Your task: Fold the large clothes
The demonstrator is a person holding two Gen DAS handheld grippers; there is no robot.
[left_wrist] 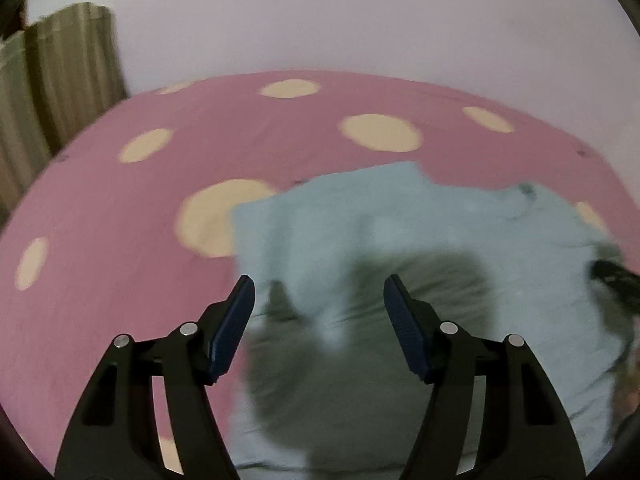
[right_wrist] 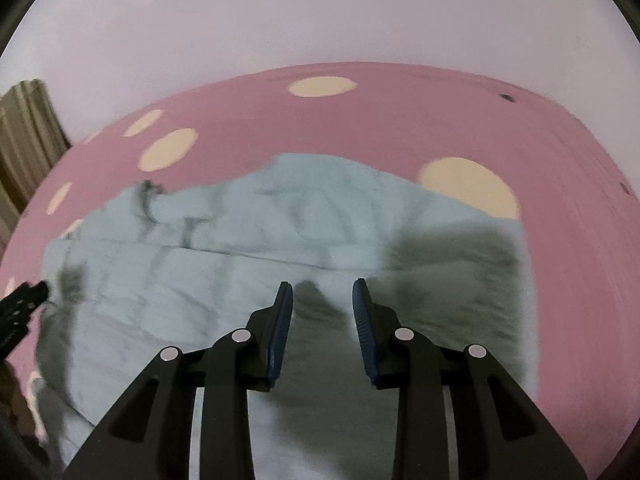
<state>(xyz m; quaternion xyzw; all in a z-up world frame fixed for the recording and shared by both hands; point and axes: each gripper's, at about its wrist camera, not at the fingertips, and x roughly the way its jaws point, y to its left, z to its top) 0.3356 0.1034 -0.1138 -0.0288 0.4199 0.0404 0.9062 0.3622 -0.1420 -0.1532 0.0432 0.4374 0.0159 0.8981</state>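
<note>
A bed (left_wrist: 120,208) is taking up most of the room in front of me, its pink cover dotted with big cream circles and running back to a pale wall (left_wrist: 320,20). A ribbed, olive-coloured curtain (left_wrist: 68,64) is hanging at the far left corner of the bed.

A large light blue garment (left_wrist: 360,220) is lying spread on the near part of the bed, rumpled and partly doubled over: in the right-hand view a straight folded edge is crossing it from side to side, and its far edge is reaching toward a cream circle. A small dark mark is showing near its far edge. Shadows of the tools are falling across the cloth.

The left tongs (left_wrist: 319,300) are hanging above the near left part of the garment, their blue pads standing wide apart with nothing between them; they are gripping nothing. The right tongs (right_wrist: 322,300) are hovering above the near middle of the garment, pads a moderate gap apart and clear of the cloth, holding nothing either. Each pair is peeking into the other's view at the edge, blurred.
</note>
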